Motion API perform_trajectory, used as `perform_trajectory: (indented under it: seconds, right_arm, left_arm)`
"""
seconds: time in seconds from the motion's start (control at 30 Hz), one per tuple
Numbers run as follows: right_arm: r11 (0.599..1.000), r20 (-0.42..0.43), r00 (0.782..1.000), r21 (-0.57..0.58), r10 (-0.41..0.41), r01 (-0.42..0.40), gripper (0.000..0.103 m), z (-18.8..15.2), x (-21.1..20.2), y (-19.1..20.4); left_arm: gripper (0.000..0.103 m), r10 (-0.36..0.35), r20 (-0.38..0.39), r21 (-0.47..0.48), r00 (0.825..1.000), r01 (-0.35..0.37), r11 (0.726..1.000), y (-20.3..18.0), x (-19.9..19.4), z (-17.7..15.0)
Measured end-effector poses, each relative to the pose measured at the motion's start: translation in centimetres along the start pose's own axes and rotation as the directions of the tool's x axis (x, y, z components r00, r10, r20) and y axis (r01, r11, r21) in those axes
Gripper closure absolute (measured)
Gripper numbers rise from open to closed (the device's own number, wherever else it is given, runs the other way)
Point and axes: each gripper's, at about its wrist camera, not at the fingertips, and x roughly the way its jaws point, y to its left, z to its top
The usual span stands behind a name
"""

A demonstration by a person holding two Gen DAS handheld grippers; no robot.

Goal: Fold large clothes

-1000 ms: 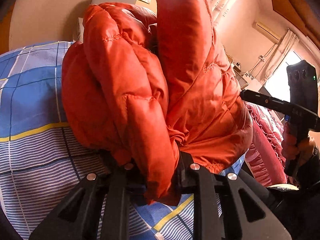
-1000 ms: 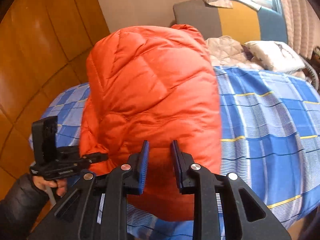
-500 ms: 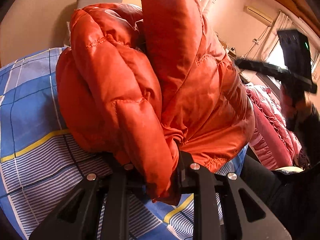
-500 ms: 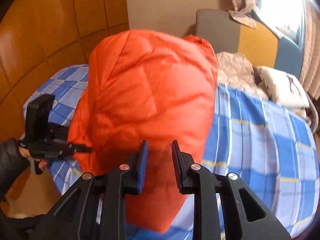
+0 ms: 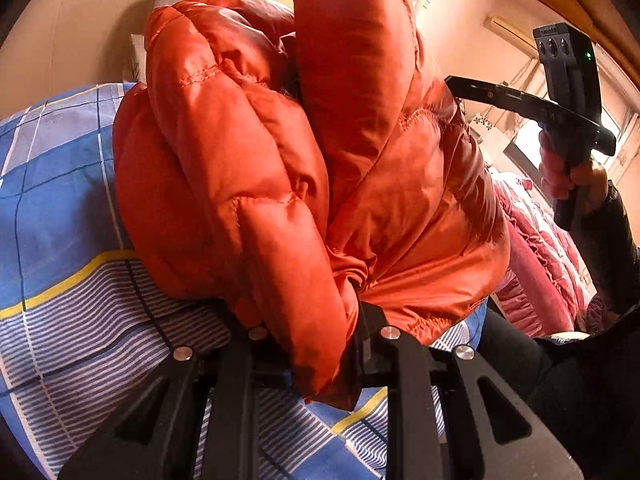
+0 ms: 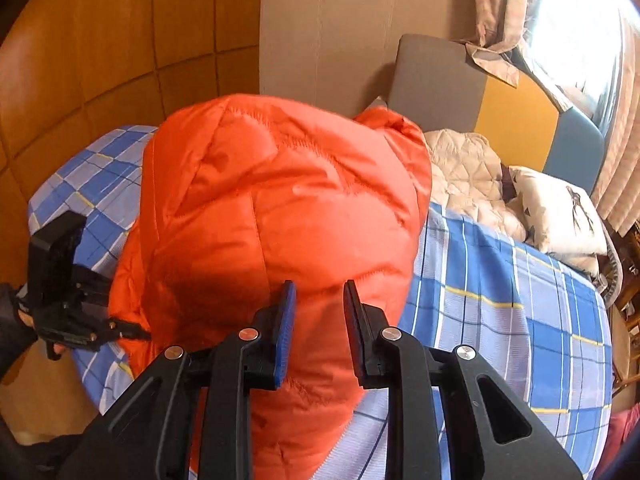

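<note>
Left wrist view first: the left gripper has its jaws clamped on a thick fold of the orange puffer jacket, the fabric bulging out between them toward 12 o'clock and filling the middle of the view. The jacket is bunched into a tall heap on the bed with its blue checked cover. Over at 3 o'clock, the right gripper is held up in a hand, apart from the jacket. Now the right wrist view: the right gripper hangs above the jacket, jaws parted with nothing between them. At 9 o'clock the left gripper bites the jacket's edge. At 2 o'clock, a white pillow lies beside a cream quilt.
</note>
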Motion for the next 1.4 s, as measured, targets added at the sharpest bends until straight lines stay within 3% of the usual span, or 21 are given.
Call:
perform_trajectory:
  seconds: [0.23,0.53,0.83,1.07,1.4]
  right_arm:
    - [0.998,0.008,1.000,-0.059,-0.004,0.004,0.079,-0.2,-1.0,0.4]
    - [0.987,0.026,0.999,-0.154,-0.035,0.039,0.079,3.6,0.2,1.5]
    - [0.974,-0.002,1.000,-0.225,-0.011,0.011,0.079,6.3,2.6,3.1]
    - [0.960,-0.081,0.996,-0.276,0.022,-0.044,0.079,8.0,5.8,3.6]
    - [0.909,-0.210,0.978,-0.411,-0.020,-0.070,0.079,8.2,11.3,6.8]
  left_arm:
    - [0.083,0.009,-0.038,0.042,0.999,-0.007,0.999,-0.4,0.8,1.3]
    - [0.083,0.005,-0.062,0.063,0.998,-0.001,0.998,-1.1,1.7,1.9]
    - [0.083,-0.027,-0.076,0.082,0.997,0.033,0.996,-0.5,2.1,2.3]
    - [0.083,-0.047,-0.083,0.099,0.995,0.056,0.994,-0.4,2.5,2.5]
    - [0.083,-0.091,-0.083,0.088,0.992,0.098,0.991,1.2,2.8,2.1]
